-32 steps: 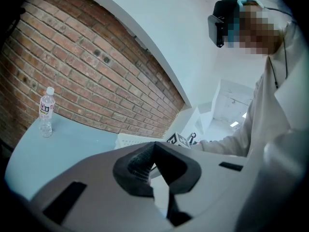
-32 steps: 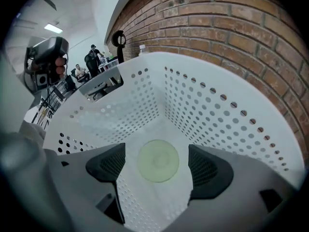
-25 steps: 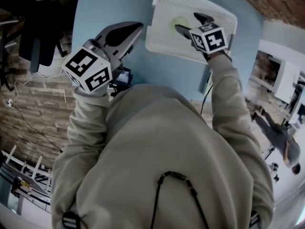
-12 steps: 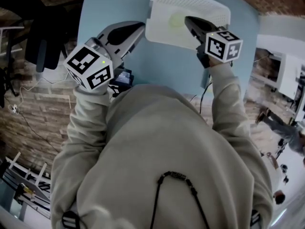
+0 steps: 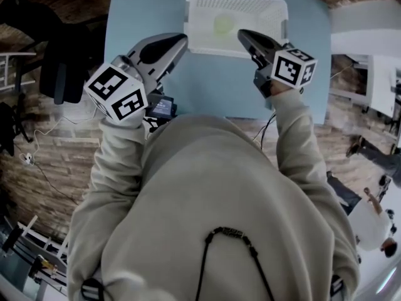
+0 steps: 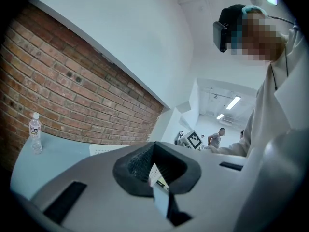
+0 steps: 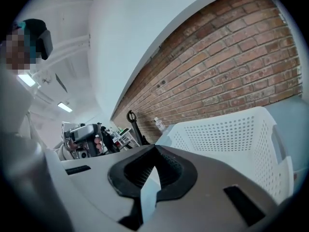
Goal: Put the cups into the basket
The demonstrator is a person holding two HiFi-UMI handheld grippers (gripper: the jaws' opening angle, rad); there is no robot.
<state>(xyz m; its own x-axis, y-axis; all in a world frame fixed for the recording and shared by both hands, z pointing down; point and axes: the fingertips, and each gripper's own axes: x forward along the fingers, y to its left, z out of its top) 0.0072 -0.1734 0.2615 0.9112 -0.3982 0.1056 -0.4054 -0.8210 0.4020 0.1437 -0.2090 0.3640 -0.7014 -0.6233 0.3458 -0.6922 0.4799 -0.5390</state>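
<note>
Two hand-held grippers are up over the blue table (image 5: 135,17), both of them closed. The left hand-held gripper (image 5: 180,39) is left of centre in the head view. Its jaws are pressed together on nothing, and its marker cube (image 5: 117,91) is nearest the camera. The right hand-held gripper (image 5: 242,35) is right of centre, jaws also together and carrying nothing. Its tip lines up with the near rim of the white basket (image 5: 272,8) at the top middle of the frame. One pale green cup (image 5: 223,24) sits inside that basket, apart from both grippers. From the right gripper view, the perforated basket wall fills the right side below a brick wall (image 7: 231,66). From the left gripper view, a water bottle (image 6: 35,129) stands on the table at the far left
</note>
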